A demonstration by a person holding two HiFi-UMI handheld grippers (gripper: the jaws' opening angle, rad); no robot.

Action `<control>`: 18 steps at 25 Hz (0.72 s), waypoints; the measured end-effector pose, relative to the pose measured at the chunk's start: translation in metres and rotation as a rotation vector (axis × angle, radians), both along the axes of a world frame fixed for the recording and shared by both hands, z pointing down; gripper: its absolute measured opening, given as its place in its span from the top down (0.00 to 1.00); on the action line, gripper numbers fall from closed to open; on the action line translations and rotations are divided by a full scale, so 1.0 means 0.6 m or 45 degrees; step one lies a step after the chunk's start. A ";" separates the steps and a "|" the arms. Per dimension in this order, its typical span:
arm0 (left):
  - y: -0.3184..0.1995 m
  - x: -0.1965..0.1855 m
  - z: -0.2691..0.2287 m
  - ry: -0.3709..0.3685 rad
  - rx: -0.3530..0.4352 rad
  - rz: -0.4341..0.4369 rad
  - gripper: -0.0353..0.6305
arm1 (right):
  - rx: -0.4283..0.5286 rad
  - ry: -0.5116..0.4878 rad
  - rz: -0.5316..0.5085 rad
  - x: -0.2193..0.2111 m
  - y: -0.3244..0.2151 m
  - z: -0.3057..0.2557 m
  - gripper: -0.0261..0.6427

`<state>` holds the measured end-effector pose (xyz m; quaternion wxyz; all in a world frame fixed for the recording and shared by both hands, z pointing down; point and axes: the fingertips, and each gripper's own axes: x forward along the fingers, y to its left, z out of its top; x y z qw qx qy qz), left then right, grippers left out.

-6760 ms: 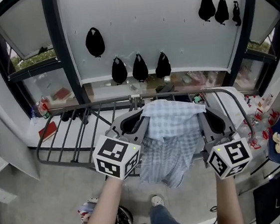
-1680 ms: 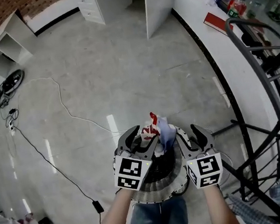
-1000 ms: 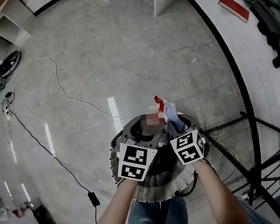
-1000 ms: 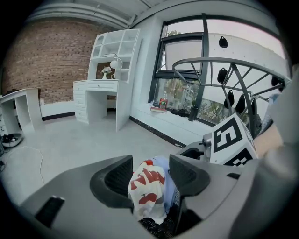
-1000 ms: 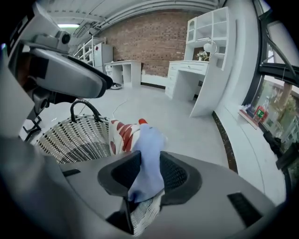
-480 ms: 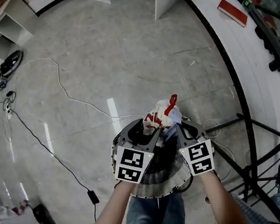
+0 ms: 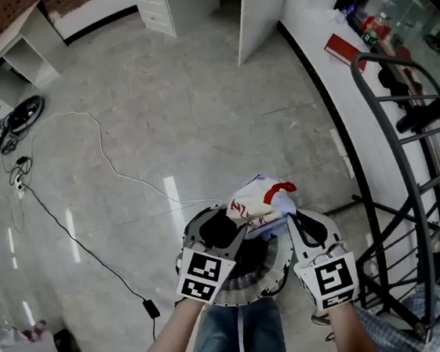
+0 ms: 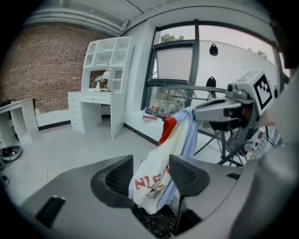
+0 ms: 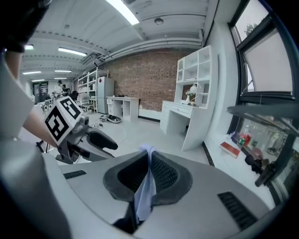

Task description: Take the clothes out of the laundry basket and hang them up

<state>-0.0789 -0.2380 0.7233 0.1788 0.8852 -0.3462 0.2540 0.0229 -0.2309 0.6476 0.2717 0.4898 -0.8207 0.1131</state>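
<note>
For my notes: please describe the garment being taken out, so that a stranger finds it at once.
Find the round laundry basket at the person's legs. The garment hangs above it: white and pale blue, with red trim and red letters, unlike the blue checked cloth at the rack.

Two grippers are counted, left gripper (image 7: 224,226) and right gripper (image 7: 293,220); one garment (image 7: 256,202) (white, red, blue); one laundry basket (image 7: 255,279) at six o'clock; one red book (image 7: 345,48) at one o'clock.
</note>
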 end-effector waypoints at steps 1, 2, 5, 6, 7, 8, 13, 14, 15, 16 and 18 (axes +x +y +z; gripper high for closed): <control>0.007 0.001 -0.019 0.000 0.006 0.017 0.57 | 0.030 -0.001 -0.004 0.000 0.004 -0.040 0.92; 0.014 0.004 -0.038 -0.001 0.014 0.039 0.57 | 0.063 -0.007 -0.003 0.000 0.009 -0.079 0.92; 0.037 0.011 -0.096 -0.004 0.037 0.118 0.57 | 0.153 -0.020 0.011 -0.002 0.030 -0.191 0.92; 0.046 0.015 -0.115 0.000 0.041 0.147 0.57 | 0.173 -0.021 0.019 -0.002 0.037 -0.226 0.92; 0.055 0.020 -0.132 0.004 0.044 0.178 0.57 | 0.183 -0.022 0.029 -0.001 0.045 -0.259 0.92; 0.067 0.028 -0.146 0.005 0.049 0.213 0.57 | 0.194 -0.019 0.038 0.002 0.053 -0.290 0.92; 0.119 0.085 -0.189 -0.030 0.077 0.417 0.57 | 0.263 -0.013 0.097 0.025 0.099 -0.417 0.92; 0.132 0.101 -0.193 -0.028 0.071 0.464 0.57 | 0.268 -0.014 0.107 0.031 0.108 -0.437 0.92; 0.147 0.119 -0.194 -0.034 0.066 0.514 0.57 | 0.280 -0.016 0.118 0.037 0.117 -0.455 0.92; 0.162 0.136 -0.191 -0.050 0.064 0.564 0.57 | 0.296 -0.016 0.130 0.043 0.127 -0.471 0.92; 0.185 0.165 -0.181 -0.094 0.075 0.647 0.57 | 0.337 -0.011 0.163 0.054 0.145 -0.503 0.92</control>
